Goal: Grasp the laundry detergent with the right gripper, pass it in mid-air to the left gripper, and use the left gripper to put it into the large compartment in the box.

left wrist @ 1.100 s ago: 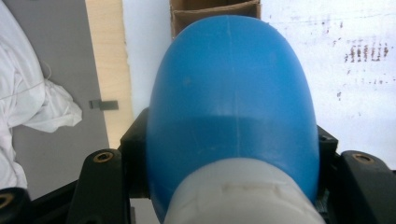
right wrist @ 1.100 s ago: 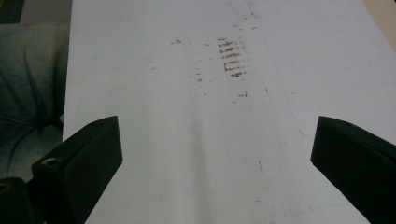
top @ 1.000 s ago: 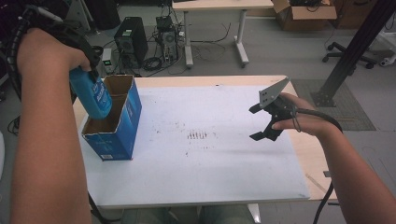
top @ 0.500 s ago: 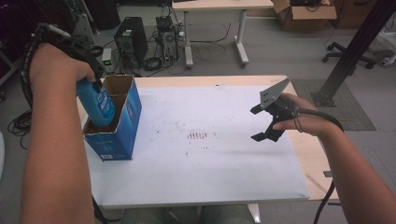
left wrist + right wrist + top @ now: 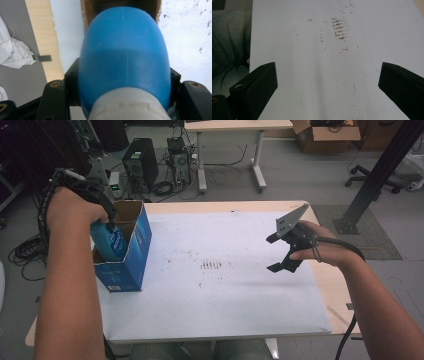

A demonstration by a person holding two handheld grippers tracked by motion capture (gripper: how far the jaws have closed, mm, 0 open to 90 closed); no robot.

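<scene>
A blue bottle (image 5: 112, 243) with a white neck hangs bottom-down, partly inside the open blue cardboard box (image 5: 134, 265) at the table's left edge. My left gripper (image 5: 107, 221) is shut on the bottle near its neck. In the left gripper view the bottle (image 5: 125, 55) bulges between the black jaws of that gripper (image 5: 125, 83), and the box's brown inside (image 5: 120, 3) lies just beyond it. At the right side, my right gripper (image 5: 273, 254) hovers open over the white table sheet (image 5: 240, 300). Nothing sits between the wide-apart jaws of the right gripper (image 5: 327, 77).
Dark smudges (image 5: 214, 265) mark the middle of the sheet. On the floor behind the table stand a computer tower (image 5: 140, 162) and tangled cables, with a second table (image 5: 235, 126), a cardboard box (image 5: 325, 131) and a black slanted post (image 5: 380, 170) farther back.
My left hand has come down with the blue bottle, which now reaches deeper into the box. The right gripper has kept its place and stays open.
</scene>
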